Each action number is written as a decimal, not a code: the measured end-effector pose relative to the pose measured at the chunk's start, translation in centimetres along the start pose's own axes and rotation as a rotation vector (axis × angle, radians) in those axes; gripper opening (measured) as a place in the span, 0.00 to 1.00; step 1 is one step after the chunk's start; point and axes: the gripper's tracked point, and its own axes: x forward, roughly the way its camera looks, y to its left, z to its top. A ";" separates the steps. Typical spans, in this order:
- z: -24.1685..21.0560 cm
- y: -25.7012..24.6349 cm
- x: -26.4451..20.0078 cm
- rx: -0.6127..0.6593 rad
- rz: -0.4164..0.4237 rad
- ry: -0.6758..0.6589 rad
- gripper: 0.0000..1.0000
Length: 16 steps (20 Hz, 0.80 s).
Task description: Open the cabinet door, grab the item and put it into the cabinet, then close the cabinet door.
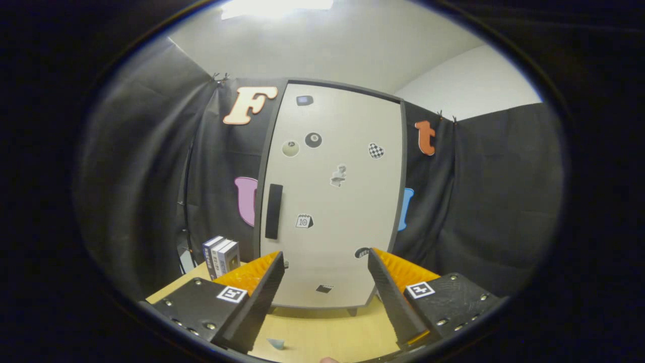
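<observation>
wooden table [322,335] bears shut cabinet [330,201], boxes [220,256] beside it; gripper [325,262] spread wide, holding nothing.

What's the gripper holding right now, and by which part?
Nothing. The gripper is open, its fingers spread with only air between them, facing the closed cabinet door. The handle lies beyond the fingers, untouched.

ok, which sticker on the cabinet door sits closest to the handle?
The calendar-style sticker, just right of the dark handle on the closed cabinet door. The others sit higher or lower. Gripper open, empty.
</observation>
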 end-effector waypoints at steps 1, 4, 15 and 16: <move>-0.1 0.1 0.0 0.001 0.003 0.005 0.99; -0.2 -0.3 0.2 0.020 0.009 0.011 0.99; -0.8 1.6 4.1 0.041 0.055 0.036 0.99; -1.1 2.0 4.7 0.042 0.061 0.044 0.99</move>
